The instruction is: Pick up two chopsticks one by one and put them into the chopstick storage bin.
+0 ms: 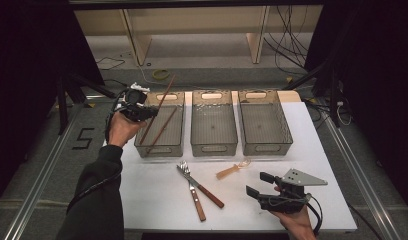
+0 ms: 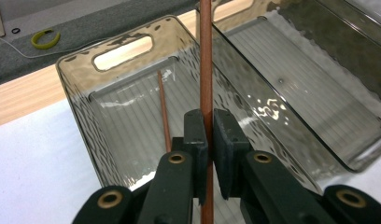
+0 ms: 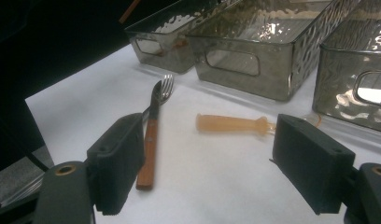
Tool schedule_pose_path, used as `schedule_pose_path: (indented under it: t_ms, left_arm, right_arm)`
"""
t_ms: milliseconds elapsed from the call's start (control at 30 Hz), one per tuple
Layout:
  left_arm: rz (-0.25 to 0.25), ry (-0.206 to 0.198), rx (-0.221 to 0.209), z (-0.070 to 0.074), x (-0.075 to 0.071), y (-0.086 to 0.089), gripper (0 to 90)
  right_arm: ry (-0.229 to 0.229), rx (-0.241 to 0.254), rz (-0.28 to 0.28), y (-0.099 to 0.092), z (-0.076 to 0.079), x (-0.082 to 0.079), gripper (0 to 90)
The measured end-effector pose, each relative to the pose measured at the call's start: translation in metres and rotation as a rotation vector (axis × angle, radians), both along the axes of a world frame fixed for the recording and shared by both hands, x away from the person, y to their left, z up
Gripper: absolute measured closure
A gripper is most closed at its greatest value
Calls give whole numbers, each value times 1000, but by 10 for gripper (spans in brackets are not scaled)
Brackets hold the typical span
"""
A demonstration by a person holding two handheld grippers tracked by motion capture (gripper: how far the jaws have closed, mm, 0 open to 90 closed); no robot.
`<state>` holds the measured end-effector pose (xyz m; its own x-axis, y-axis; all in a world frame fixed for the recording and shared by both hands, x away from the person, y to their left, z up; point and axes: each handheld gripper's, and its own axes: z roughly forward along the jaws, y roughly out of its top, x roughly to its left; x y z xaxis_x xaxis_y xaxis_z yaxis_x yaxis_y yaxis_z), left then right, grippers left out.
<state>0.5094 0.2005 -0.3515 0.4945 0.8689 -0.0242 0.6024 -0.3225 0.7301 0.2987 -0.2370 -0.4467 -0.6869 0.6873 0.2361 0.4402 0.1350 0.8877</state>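
The left gripper [image 2: 206, 140] is clamped on a chopstick [image 2: 206, 60], its pads pressing the brown stick from both sides. The chopstick is held above the left bin [image 1: 161, 125], slanting up past the bin's far rim. A second chopstick [image 1: 161, 131] lies inside the left bin, along its floor. The right gripper [image 3: 207, 163] stands wide with nothing between its pads, near the front of the table [image 1: 157, 195], well apart from the left bin. A plastic spoon [image 3: 230, 124] lies just beyond the right gripper.
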Motion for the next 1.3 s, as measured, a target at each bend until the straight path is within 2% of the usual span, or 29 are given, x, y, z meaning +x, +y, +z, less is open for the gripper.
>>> schedule_pose_path:
  t_ms: [100, 200, 333, 400, 567, 1100, 1167, 1267, 1300]
  left_arm:
    - [10, -10, -1, 0, 6, 1, 838]
    - [26, -25, -21, 0, 12, 5, 838]
    - [42, -42, -20, -5, 16, 7, 838]
    - [56, -39, -40, -9, 17, 10, 838]
    - [57, -41, -27, -19, 19, 10, 838]
    - [55, -2, -2, -43, 20, 10, 835]
    - [55, 10, -1, -46, 21, 10, 833]
    - [51, 49, 1, -50, 23, 10, 818]
    - [50, 53, -4, -52, 23, 9, 756]
  right_arm:
    - [4, -1, 1, 0, 0, 0, 260]
    - [2, 0, 2, 0, 0, 0, 260]
    - [2, 1, 2, 0, 0, 0, 260]
    - [2, 4, 3, 0, 0, 0, 260]
    - [3, 3, 3, 0, -1, 0, 260]
    - [4, 2, 5, 0, -1, 0, 260]
    - [7, 3, 5, 0, -1, 0, 260]
    - [7, 3, 5, 1, -1, 0, 260]
    - [7, 3, 5, 1, -1, 0, 260]
